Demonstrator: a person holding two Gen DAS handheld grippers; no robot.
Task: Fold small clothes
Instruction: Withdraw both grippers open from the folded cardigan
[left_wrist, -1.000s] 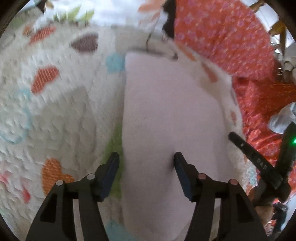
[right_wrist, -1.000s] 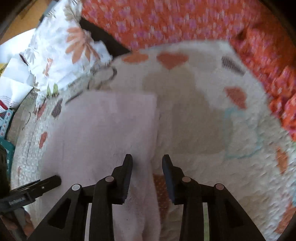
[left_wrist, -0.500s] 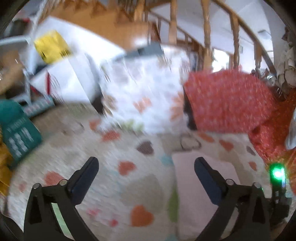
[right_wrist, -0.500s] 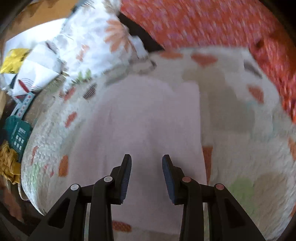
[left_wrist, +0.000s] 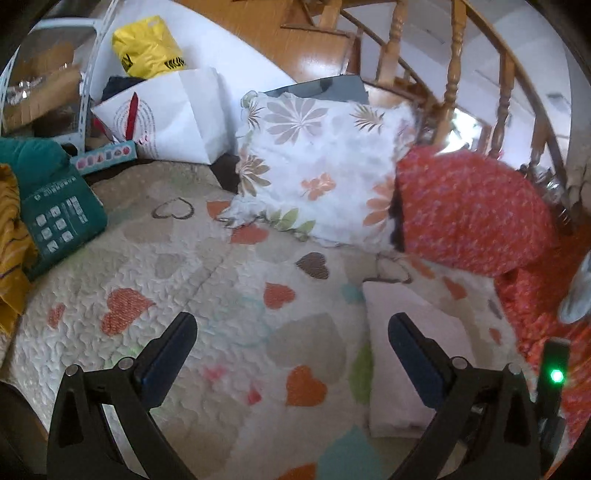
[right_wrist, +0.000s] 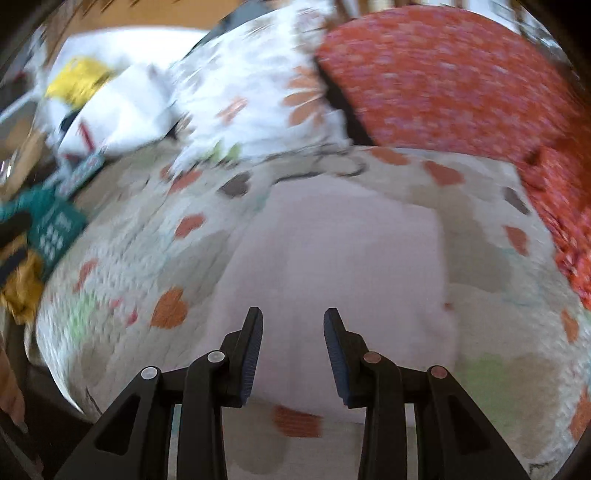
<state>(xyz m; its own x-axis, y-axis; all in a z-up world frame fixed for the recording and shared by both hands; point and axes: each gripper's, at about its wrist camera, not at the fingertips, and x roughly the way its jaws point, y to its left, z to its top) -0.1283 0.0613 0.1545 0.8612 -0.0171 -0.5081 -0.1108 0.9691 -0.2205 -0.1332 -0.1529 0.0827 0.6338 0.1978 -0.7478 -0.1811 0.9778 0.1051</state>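
A folded pale pink garment (left_wrist: 413, 325) lies flat on the heart-patterned quilt (left_wrist: 221, 295). In the left wrist view it is at the lower right, partly behind my right-hand finger. My left gripper (left_wrist: 291, 343) is wide open and empty, raised above the quilt to the left of the garment. In the right wrist view the garment (right_wrist: 343, 258) fills the middle. My right gripper (right_wrist: 293, 328) is open and empty, above the garment's near end. The right wrist view is blurred.
A floral pillow (left_wrist: 317, 166) and a red patterned cushion (left_wrist: 469, 206) stand at the back of the quilt. A teal package (left_wrist: 55, 218), yellow cloth (left_wrist: 11, 236) and a white paper bag (left_wrist: 173, 114) sit at the left. A wooden railing (left_wrist: 454, 62) is behind.
My left gripper has opened wide, lifted off the pink garment and swung left and up. My right gripper has pulled back, so the whole garment now shows ahead of it.
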